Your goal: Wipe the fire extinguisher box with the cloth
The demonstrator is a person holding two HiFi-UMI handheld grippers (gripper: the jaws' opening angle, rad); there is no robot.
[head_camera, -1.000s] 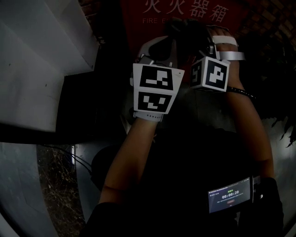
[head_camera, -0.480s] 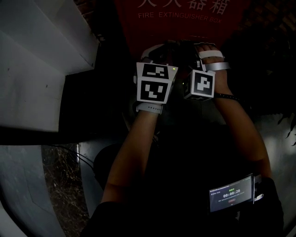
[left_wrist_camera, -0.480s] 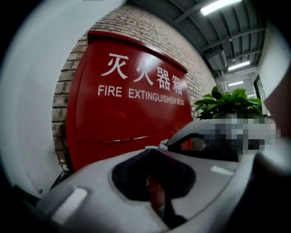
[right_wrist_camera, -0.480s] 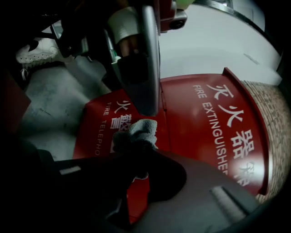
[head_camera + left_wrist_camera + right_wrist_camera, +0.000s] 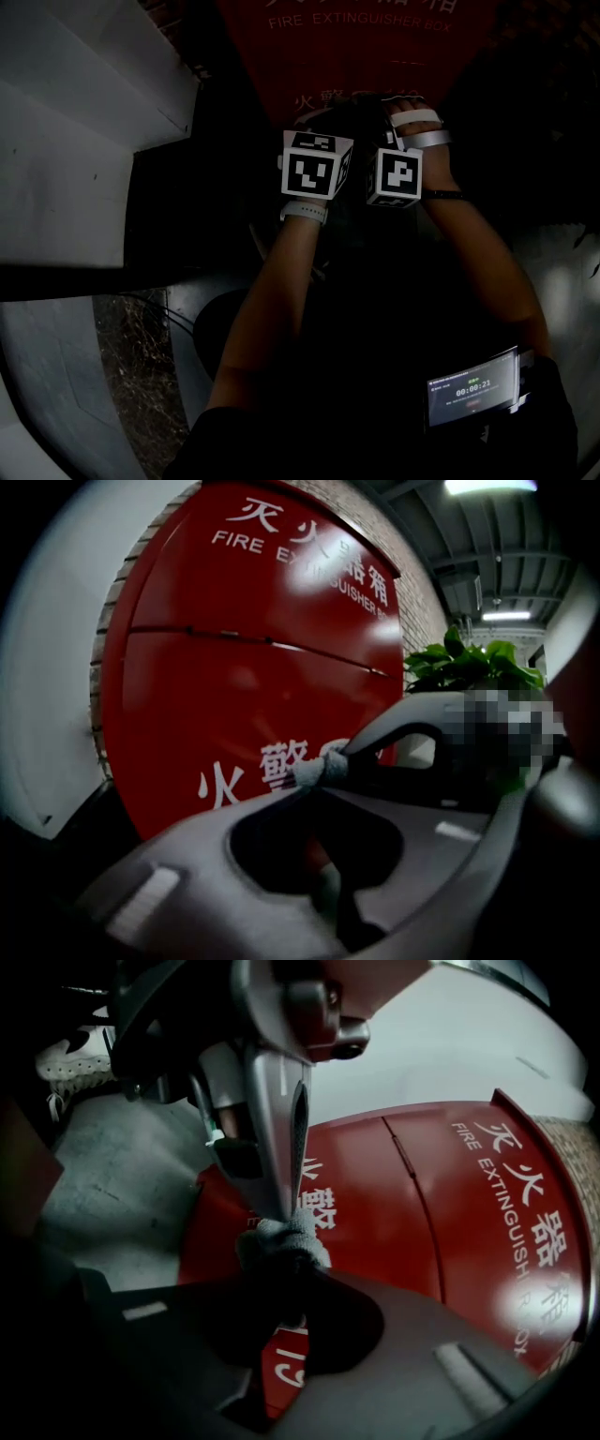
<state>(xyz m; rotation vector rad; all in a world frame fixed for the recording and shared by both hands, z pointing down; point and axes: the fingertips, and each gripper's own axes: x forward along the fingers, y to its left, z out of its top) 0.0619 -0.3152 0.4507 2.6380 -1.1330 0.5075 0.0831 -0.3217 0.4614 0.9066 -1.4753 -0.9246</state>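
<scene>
Your left gripper [image 5: 319, 776] and right gripper [image 5: 279, 1256] meet tip to tip. Each set of jaws is clenched on the same small grey wad of cloth [image 5: 284, 1232], held just in front of the red fire extinguisher box [image 5: 244, 667], near its lower white lettering. The cloth looks soft and light and will likely bunch or slip, so pinch deep into the wad. The box face seems hard and glossy, so press evenly.

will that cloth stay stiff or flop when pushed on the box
Probably floppy: the cloth bunches into a soft wad where it is pinched. Likely light. Its fuzzy surface should drag, not slip, on the glossy box.
</scene>
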